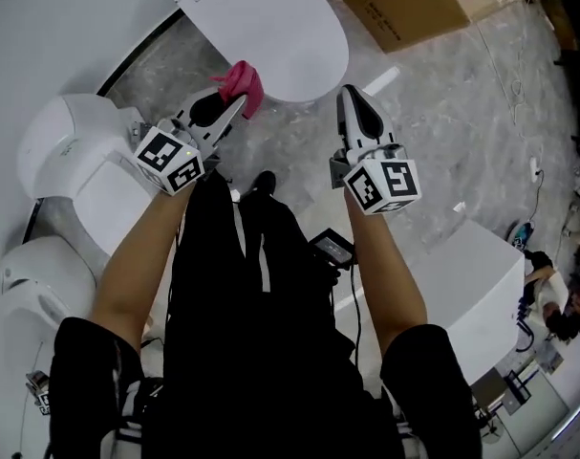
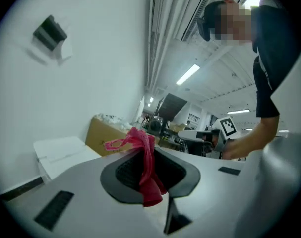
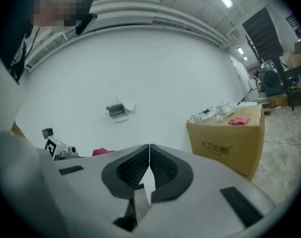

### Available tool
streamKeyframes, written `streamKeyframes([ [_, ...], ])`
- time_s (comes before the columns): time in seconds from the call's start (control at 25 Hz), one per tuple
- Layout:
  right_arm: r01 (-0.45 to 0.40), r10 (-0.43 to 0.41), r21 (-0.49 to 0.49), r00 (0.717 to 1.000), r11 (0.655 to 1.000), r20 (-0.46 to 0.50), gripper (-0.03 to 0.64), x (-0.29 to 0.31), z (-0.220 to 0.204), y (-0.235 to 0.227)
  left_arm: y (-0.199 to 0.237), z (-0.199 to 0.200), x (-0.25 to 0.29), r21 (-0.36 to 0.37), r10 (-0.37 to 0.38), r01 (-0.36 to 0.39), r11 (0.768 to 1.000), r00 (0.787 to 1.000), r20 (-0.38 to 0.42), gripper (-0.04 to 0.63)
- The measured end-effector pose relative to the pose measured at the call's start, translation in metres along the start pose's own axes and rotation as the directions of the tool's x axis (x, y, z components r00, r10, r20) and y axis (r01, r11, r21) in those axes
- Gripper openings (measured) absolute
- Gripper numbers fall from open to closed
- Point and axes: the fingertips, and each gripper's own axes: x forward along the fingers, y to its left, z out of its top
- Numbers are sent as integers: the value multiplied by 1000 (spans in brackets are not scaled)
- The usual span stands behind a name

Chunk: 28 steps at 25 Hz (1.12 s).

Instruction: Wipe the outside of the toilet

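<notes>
The left gripper (image 1: 230,106) is clenched on a pink cloth (image 1: 244,84). In the left gripper view the cloth (image 2: 146,170) is pinched between the dark pads, one end hanging toward the camera and the other bunched and looped beyond the tips.

In the head view the cloth sits just at the near left edge of the white toilet (image 1: 280,27), whose lid is down. Whether the cloth touches the toilet cannot be told.

The right gripper (image 1: 348,97) is held beside the left one, just off the toilet's near right edge over the grey floor (image 1: 433,113). In its own view the jaws are pressed together with nothing between them.

A cardboard box (image 1: 395,3) stands beyond the toilet. In the right gripper view a second pink rag (image 3: 239,120) lies on top of the box (image 3: 229,140).
</notes>
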Motion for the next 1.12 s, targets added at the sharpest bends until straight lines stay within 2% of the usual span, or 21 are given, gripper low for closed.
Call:
streamKeyframes([
  [0.12, -69, 71, -31, 995, 997, 71, 34, -18, 65, 16, -24, 80, -23, 49, 40, -46, 998, 993, 111, 74],
  [0.24, -144, 153, -77, 981, 987, 123, 34, -43, 112, 36, -54, 140, -46, 98, 70, -90, 991, 980, 187, 74],
  [0.36, -187, 210, -150, 966, 971, 151, 34, -66, 147, 64, -81, 186, -78, 151, 94, -133, 980, 965, 243, 74],
  [0.52, -225, 275, -247, 943, 942, 189, 33, -77, 190, 104, -98, 234, -131, 186, 147, -214, 959, 937, 317, 74],
  [0.64, -249, 307, -256, 926, 934, 221, 34, -88, 207, 128, -111, 242, -167, 187, 188, -260, 947, 924, 334, 74],
  [0.76, -279, 332, -240, 918, 930, 218, 32, -92, 204, 149, -119, 233, -202, 160, 229, -295, 942, 913, 339, 74],
  [0.88, -294, 340, -241, 923, 925, 182, 33, -100, 188, 171, -133, 217, -231, 133, 250, -309, 942, 908, 337, 74],
  [1.12, -286, 327, -264, 937, 921, 126, 33, -152, 152, 213, -178, 183, -269, 151, 237, -298, 942, 915, 328, 74],
])
